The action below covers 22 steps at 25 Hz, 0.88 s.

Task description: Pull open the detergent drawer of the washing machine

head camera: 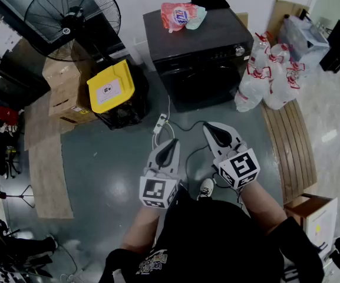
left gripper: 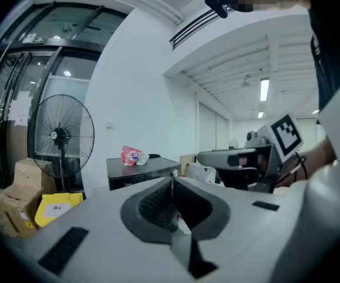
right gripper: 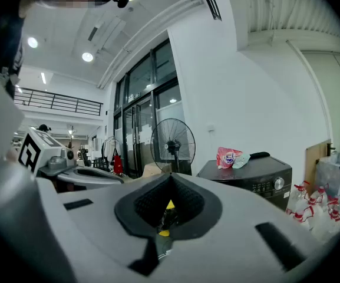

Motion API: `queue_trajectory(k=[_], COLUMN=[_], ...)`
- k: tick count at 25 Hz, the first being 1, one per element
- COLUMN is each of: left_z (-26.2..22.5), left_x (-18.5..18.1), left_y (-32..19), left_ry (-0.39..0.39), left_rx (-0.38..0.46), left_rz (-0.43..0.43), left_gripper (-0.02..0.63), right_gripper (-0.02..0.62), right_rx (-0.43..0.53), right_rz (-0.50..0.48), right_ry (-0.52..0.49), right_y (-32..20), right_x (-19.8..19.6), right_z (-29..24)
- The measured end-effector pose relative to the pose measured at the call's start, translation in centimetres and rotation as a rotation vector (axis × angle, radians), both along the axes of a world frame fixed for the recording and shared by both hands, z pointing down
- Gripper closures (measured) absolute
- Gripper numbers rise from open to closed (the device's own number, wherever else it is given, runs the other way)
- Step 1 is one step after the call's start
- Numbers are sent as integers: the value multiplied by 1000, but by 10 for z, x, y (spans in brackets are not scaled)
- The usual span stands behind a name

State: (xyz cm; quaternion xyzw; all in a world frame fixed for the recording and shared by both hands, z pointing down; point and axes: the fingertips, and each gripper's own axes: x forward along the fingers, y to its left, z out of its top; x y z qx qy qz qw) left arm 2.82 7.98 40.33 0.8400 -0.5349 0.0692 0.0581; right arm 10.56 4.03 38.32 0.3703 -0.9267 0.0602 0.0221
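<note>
A black washing machine (head camera: pixel 200 58) stands against the far wall, its control strip with a knob (head camera: pixel 238 50) along the top front; the same machine appears small in the left gripper view (left gripper: pixel 139 173) and the right gripper view (right gripper: pixel 257 177). A red detergent bag (head camera: pixel 180 15) and a dark cloth lie on its lid. My left gripper (head camera: pixel 170 145) and right gripper (head camera: pixel 212 129) hover over the grey floor well short of the machine. Both are shut with nothing between the jaws. The drawer front cannot be made out.
A standing fan (head camera: pixel 72 19) is at the back left, with cardboard boxes (head camera: pixel 63 90) and a black bin with a yellow lid (head camera: pixel 111 87) beside it. A power strip and cables (head camera: pixel 159 122) lie on the floor. Plastic bottles (head camera: pixel 270 75) and a wooden bench (head camera: pixel 290 143) are on the right.
</note>
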Motion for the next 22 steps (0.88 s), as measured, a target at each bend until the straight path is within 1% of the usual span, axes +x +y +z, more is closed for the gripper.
queue_trajectory(k=[6,9,14,15,16,17,18,19,20,22], left_z=[3,1,-6,-8,-9,-10,-11,-11,-10,-9], left_x=[0,-4,-6,-7,-8,-9,-11,-12,-14,-19], left_y=[-2,-3,-5,-6,-7,-8,-9,-10,-11,-12], left_ry=[0,0,42,48,54,60,65,69,73,78], left_rx=[1,7,32,37,43,49,54,57,59,59], left_rz=[9,8,29,32,34,37,39,41,43,47], left_gripper=[594,594,589,579,534,455,378,348,340,334], right_gripper=[591,591,589,588,586,562,435,363,350,340], right_rx=[-5,-8,-11,-12,-18,-31,-50,-73,-94,-123], right_rz=[4,9,27,28,28,27,25,24,25,33], right_ry=[-1,-19,-46,-54,-74,-106,-147,-187,-218,-246], right_y=[0,0,-4,-5,-6,-7,-9,-11,-13,-17], right_x=[-2,-4,-6,-7,-7,-8,-9,-10,-11,-13], right_z=[4,3,1,0,-1,-3,-4,-3,-2,1])
